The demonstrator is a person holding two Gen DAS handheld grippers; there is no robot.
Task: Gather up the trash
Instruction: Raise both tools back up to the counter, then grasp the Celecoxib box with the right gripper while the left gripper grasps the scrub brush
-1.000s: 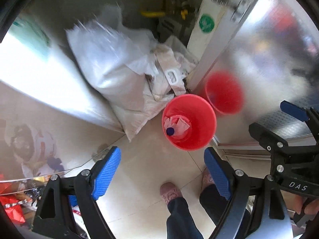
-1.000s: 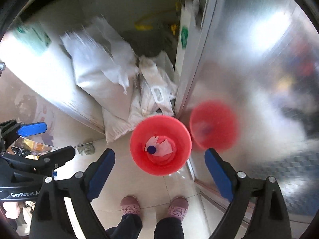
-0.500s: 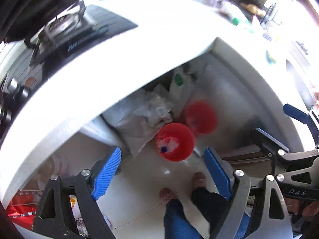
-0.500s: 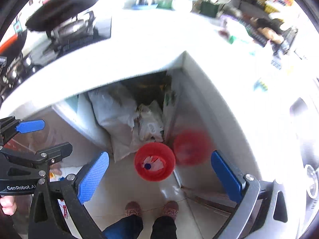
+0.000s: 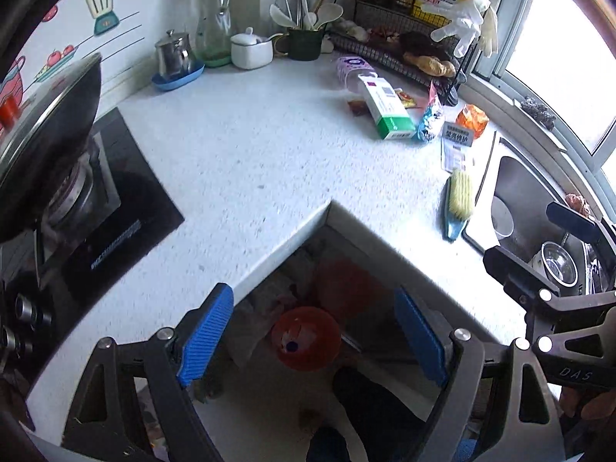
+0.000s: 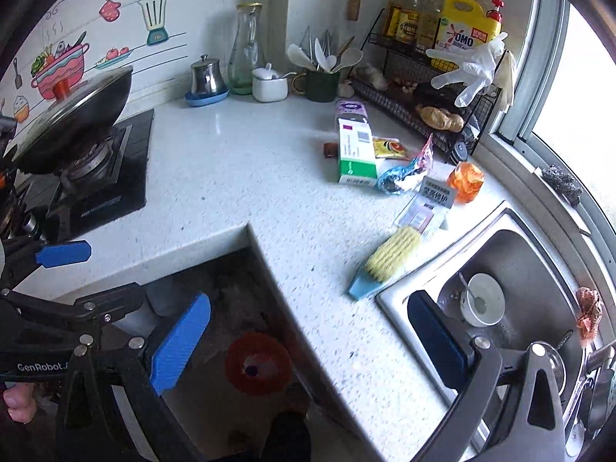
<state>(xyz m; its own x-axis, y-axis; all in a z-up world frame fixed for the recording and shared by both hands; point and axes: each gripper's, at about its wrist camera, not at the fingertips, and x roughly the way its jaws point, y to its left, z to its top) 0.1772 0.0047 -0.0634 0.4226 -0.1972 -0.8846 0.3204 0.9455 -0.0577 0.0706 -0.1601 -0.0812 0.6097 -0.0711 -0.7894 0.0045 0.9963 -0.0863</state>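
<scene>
Left hand-held gripper (image 5: pixel 312 340): fingers apart, holding nothing | right hand-held gripper (image 6: pixel 308 340): fingers apart, holding nothing | trash: green box (image 6: pixel 356 152) and wrappers (image 6: pixel 404 173) lie on the tabletop (image 6: pixel 250 177) near the sink (image 6: pixel 519 269) | red bin (image 6: pixel 258 364) waits on the floor below, probably for the trash.

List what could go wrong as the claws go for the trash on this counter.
1. The crumpled blue foil wrapper lies against the green-and-white carton; a grab may drag both.
2. The orange plastic wrapper and paper tags sit near the steel sink and could be knocked in.
3. The yellow-bristled brush at the sink edge may be mistaken for trash.
</scene>
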